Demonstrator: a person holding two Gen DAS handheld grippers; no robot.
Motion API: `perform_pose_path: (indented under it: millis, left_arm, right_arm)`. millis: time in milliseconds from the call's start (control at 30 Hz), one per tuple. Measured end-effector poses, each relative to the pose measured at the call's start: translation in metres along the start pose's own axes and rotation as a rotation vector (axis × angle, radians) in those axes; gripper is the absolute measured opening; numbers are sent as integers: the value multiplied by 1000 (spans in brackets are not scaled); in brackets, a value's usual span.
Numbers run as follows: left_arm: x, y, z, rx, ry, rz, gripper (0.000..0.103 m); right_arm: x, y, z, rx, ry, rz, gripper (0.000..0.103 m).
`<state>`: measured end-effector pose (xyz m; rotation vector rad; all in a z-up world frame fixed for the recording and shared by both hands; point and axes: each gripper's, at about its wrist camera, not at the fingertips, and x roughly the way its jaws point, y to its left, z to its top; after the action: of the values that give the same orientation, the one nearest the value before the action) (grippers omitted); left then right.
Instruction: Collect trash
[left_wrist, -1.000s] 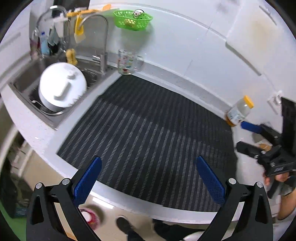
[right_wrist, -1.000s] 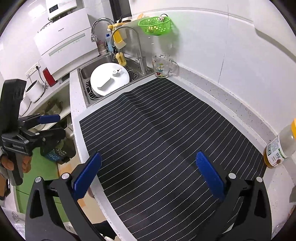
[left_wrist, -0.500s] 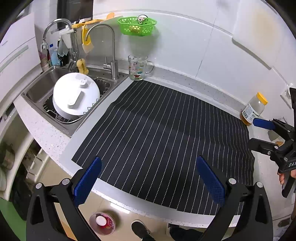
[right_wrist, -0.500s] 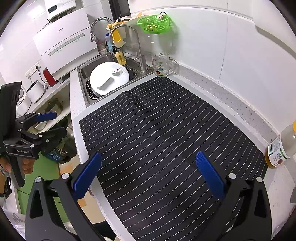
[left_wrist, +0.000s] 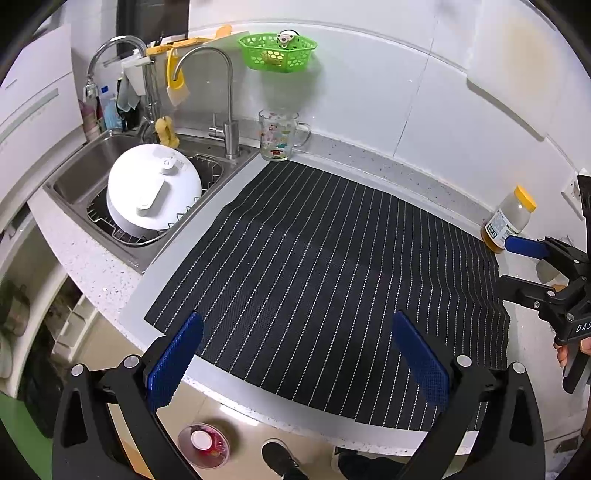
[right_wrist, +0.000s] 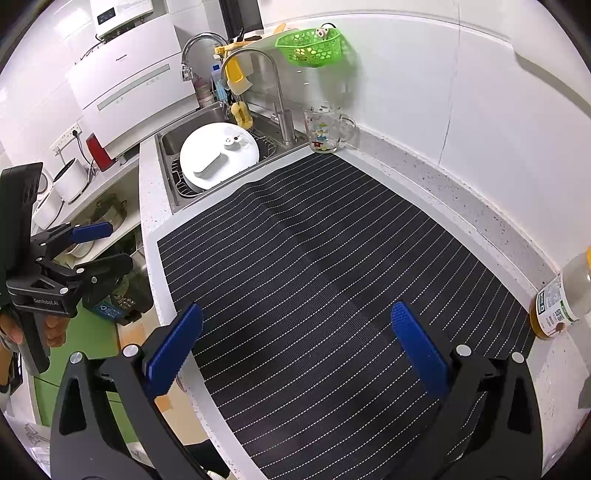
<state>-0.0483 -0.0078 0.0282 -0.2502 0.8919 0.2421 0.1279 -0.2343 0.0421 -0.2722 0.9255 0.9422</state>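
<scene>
A nearly empty plastic bottle (left_wrist: 508, 221) with a yellow cap and a little amber liquid stands upright at the back right of the counter, beside the corner of a black striped mat (left_wrist: 314, 240). In the right wrist view the bottle (right_wrist: 559, 299) is at the right edge, off the mat (right_wrist: 314, 258). My left gripper (left_wrist: 298, 360) hangs open over the mat's front edge, holding nothing. My right gripper (right_wrist: 297, 352) is open and empty above the mat's near part. In the left wrist view the right gripper (left_wrist: 517, 266) sits just in front of the bottle, not touching it.
A sink (left_wrist: 85, 166) at the back left holds a white round lid (left_wrist: 153, 192) on a wire rack. A printed glass mug (left_wrist: 277, 136) stands by the faucet (left_wrist: 229, 110). A green basket (left_wrist: 277, 51) hangs on the wall. A small red-and-white round container (left_wrist: 203, 439) lies on the floor.
The left wrist view has drawn back and steadied, so more of the sink and wall show. The right gripper has barely shifted. Both grippers stay open.
</scene>
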Motion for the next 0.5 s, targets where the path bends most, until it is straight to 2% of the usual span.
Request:
perform_pose_path:
  millis: [500]
  left_arm:
    - [4,1,2,3,7,1,98]
  right_arm:
    - [2,-2,2,-1,4,0,100]
